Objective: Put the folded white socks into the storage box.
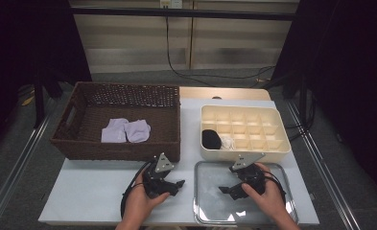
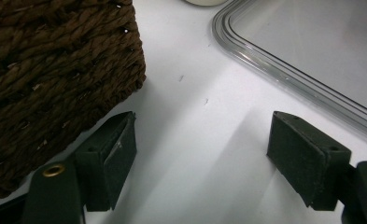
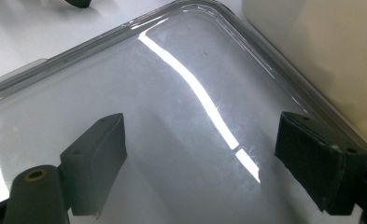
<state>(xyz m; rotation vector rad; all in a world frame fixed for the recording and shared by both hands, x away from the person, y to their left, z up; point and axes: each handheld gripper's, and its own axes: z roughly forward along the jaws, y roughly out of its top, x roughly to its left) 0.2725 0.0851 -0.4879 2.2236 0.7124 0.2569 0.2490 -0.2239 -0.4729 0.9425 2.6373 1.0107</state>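
White table (image 1: 90, 191): carries everything.
Dark brown woven wicker basket (image 1: 76, 143), left half: two pale lilac folded cloths (image 1: 126, 130) inside, untouched.
Cream plastic divided organiser box (image 1: 272, 143), right far side: black rolled sock (image 1: 211, 139) and white bundle (image 1: 228, 142) in near-left cells; other cells empty.
Clear plastic lid (image 1: 210, 211), near right edge, bare.
Left gripper (image 1: 175, 184) beside basket's near-right corner, jaws spread, empty.
Right gripper (image 1: 225, 190) over lid, jaws spread, empty.
Judged: sorting barely begun, lilac pair left.

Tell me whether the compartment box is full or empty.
Mostly empty. The cream compartment box holds a black item and a white item in front-left cells; the other cells look bare.
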